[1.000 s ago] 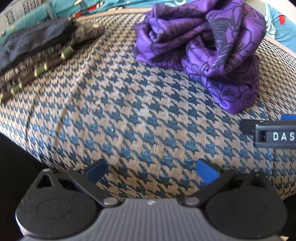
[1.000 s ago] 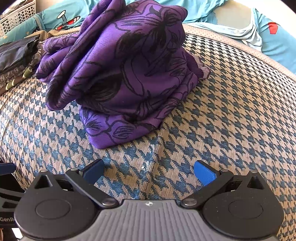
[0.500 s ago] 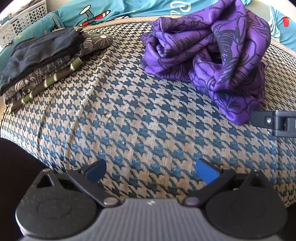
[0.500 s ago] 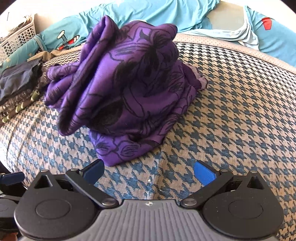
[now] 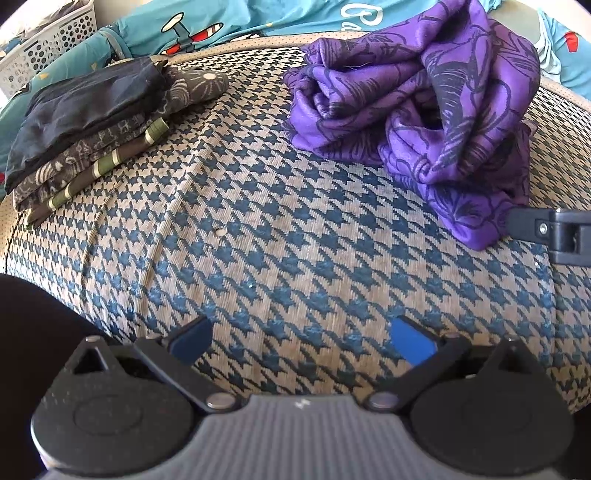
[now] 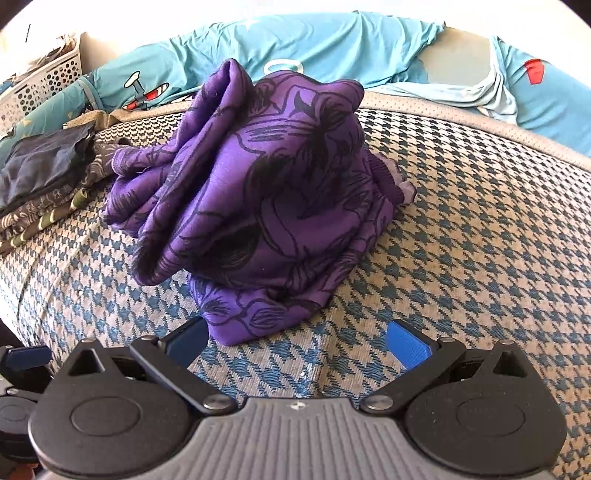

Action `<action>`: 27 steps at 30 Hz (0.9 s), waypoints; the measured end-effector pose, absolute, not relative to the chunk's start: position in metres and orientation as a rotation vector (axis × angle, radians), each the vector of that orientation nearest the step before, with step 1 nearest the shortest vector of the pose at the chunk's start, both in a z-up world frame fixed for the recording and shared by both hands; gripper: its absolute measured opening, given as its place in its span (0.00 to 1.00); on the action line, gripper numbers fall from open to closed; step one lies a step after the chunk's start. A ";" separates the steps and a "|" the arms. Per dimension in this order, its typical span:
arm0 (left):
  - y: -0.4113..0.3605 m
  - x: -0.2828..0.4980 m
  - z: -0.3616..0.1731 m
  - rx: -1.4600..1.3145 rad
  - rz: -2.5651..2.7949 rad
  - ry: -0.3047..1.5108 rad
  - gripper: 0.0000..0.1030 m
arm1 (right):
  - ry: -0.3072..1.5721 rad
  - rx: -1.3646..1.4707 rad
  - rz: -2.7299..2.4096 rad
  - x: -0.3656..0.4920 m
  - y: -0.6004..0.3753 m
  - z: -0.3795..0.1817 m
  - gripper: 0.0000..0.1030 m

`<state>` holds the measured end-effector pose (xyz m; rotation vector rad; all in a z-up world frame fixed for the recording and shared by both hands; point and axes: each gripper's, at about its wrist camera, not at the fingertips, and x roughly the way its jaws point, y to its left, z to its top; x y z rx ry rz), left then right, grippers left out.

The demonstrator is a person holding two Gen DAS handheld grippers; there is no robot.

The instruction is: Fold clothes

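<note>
A crumpled purple garment with a black flower print [image 5: 436,107] [image 6: 266,199] lies in a heap on the houndstooth cushion [image 5: 280,236] [image 6: 461,236]. My left gripper [image 5: 303,339] is open over bare cushion, well in front and left of the heap. My right gripper [image 6: 295,339] is open too, with its left pad just short of the heap's near flap; nothing is between its fingers. Part of the right gripper [image 5: 554,232] shows at the right edge of the left wrist view, beside the garment's near corner.
A stack of folded dark clothes [image 5: 85,125] [image 6: 48,177] sits at the cushion's far left. Teal bedding with a plane print [image 5: 192,29] [image 6: 317,44] lies behind. A white perforated basket [image 5: 44,40] [image 6: 40,85] stands at the far left.
Both grippers have drawn back and up from the purple heap, which now looks smaller and farther. The heap itself keeps its shape. Both stay open.
</note>
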<state>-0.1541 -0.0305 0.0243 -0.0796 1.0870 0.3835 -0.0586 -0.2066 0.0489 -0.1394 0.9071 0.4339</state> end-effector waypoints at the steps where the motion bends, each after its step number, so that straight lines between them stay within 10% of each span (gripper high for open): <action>1: -0.031 -0.155 0.025 -0.079 0.384 1.086 1.00 | 0.904 -0.145 0.430 -0.059 -0.206 0.049 1.00; 27: -0.049 -0.151 0.049 -0.083 0.362 1.052 1.00 | 0.916 -0.046 0.344 -0.051 -0.232 0.063 1.00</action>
